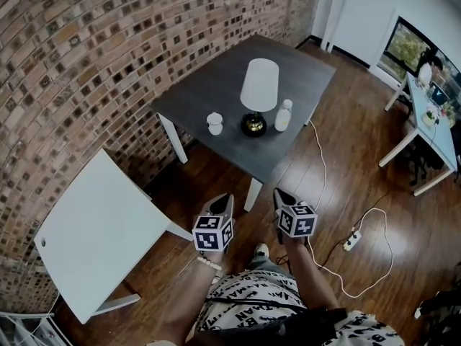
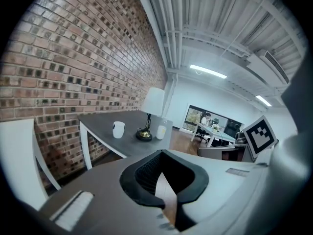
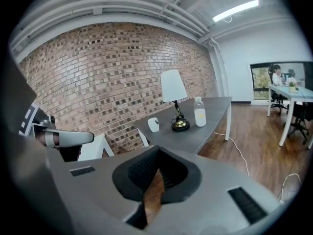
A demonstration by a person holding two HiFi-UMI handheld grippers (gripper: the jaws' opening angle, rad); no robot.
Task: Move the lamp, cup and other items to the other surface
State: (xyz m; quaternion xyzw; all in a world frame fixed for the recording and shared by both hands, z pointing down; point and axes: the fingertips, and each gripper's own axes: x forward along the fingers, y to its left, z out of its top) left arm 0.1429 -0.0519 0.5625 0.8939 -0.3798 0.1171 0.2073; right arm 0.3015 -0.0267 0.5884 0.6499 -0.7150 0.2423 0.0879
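A white-shaded lamp (image 1: 258, 92) with a brass base stands on the dark grey table (image 1: 216, 85). A white cup (image 1: 215, 123) sits to its left and a clear bottle (image 1: 283, 115) to its right. The white table (image 1: 101, 229) stands lower left by the brick wall. My left gripper (image 1: 223, 200) and right gripper (image 1: 281, 195) hover side by side over the floor, short of the grey table's near corner, both shut and empty. The left gripper view shows the left gripper (image 2: 162, 153), lamp (image 2: 152, 102), cup (image 2: 118, 129) and bottle (image 2: 161, 131) ahead. From the right gripper (image 3: 157, 150), lamp (image 3: 173, 86), cup (image 3: 153, 124) and bottle (image 3: 199, 112) also lie ahead.
A white cable runs from the grey table to a power strip (image 1: 351, 241) on the wood floor at right. A white desk (image 1: 432, 121) with small items stands far right, with a person seated there. The brick wall (image 1: 86, 63) borders both tables.
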